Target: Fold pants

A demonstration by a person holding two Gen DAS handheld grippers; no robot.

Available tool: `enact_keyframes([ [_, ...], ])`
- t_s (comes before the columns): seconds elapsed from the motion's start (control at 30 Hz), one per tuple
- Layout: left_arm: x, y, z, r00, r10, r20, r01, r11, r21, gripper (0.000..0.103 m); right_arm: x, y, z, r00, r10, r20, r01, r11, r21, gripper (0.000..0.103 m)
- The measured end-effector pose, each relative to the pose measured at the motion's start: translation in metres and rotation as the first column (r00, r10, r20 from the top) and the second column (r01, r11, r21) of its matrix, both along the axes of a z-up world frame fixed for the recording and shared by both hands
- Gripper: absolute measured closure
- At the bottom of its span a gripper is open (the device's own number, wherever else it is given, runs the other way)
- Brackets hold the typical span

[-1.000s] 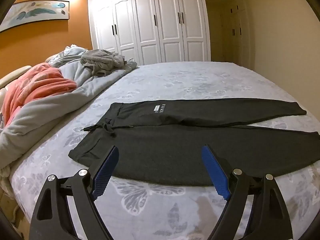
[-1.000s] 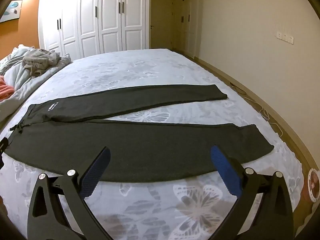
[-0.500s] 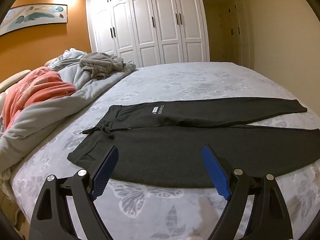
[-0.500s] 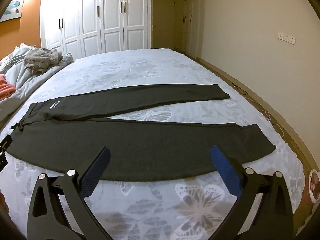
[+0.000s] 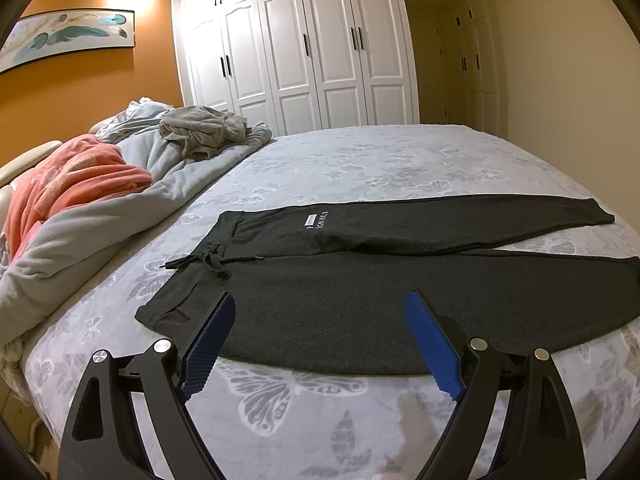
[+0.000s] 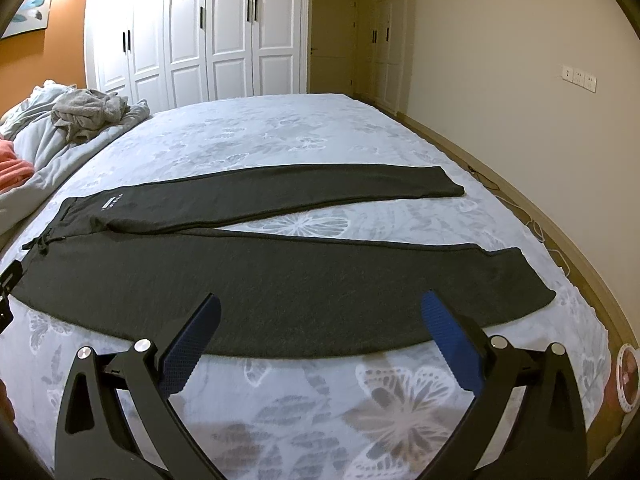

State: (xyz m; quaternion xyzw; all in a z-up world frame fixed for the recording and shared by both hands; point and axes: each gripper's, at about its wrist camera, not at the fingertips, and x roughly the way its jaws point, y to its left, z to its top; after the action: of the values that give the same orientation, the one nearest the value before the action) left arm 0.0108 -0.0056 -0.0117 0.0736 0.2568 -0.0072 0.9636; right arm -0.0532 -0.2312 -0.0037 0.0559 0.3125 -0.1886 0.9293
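Dark grey pants (image 5: pixel 360 276) lie flat on the bed, waistband with a drawstring to the left, both legs spread toward the right; they also show in the right wrist view (image 6: pixel 280 280). My left gripper (image 5: pixel 320 308) is open and empty, hovering over the near edge of the near leg close to the waistband. My right gripper (image 6: pixel 320 308) is open and empty, over the near edge of the same leg, further toward the cuff (image 6: pixel 532 284).
The bed (image 5: pixel 380 160) has a pale butterfly-print sheet. Grey and coral bedding (image 5: pixel 80 184) with a crumpled grey garment (image 5: pixel 204 128) is piled at the left. White wardrobes (image 5: pixel 312 52) stand behind. The bed's right edge and floor (image 6: pixel 568 232) show at the right.
Both grippers have drifted slightly; the view of the pants has shifted a little. Both stay open and the pants have not moved.
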Motion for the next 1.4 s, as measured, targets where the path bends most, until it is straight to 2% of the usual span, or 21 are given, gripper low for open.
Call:
enact_keyframes([
  [1.4,-0.0027,0.002,0.0006,1.0,-0.002,0.0,0.002,1.0,-0.001,0.018,0.0,0.0006,-0.0006,1.0,0.001,-0.002,-0.001,1.0,-0.004,0.005],
])
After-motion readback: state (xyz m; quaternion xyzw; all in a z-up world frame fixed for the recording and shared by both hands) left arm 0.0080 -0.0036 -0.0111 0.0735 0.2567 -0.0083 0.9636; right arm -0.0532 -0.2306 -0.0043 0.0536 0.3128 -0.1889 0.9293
